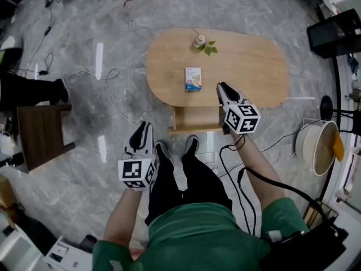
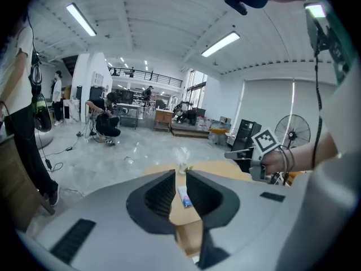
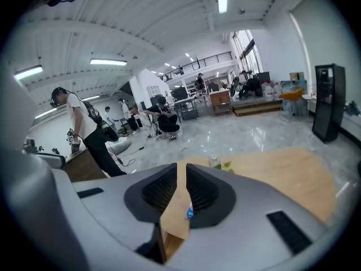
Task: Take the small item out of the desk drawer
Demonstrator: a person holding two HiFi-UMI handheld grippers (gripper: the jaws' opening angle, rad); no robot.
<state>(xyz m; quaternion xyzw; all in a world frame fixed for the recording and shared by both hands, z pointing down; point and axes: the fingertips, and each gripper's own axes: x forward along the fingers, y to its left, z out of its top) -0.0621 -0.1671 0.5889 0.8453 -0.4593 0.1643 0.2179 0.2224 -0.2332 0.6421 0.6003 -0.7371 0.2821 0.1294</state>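
A small blue-and-white box (image 1: pixel 193 79) lies flat on the oval wooden table (image 1: pixel 254 61), near its front middle. Under the table's front edge a wooden drawer (image 1: pixel 194 119) stands pulled out, and its inside looks bare. My right gripper (image 1: pixel 224 89) hovers over the table's front edge, right of the box and apart from it. Its jaws stand a narrow gap apart with nothing between them; the box (image 3: pixel 189 211) shows through the gap. My left gripper (image 1: pixel 141 135) hangs over the floor left of the drawer, its jaws also narrowly parted and empty, pointing toward the box (image 2: pixel 184 197).
A small vase with green leaves (image 1: pixel 201 41) stands at the table's far edge. On the left are a dark brown side table (image 1: pixel 39 134) and a person's dark legs (image 1: pixel 28 90). Cables (image 1: pixel 107 78) trail over the floor. At the right stand a white pot (image 1: pixel 316 145) and a fan (image 1: pixel 326 105).
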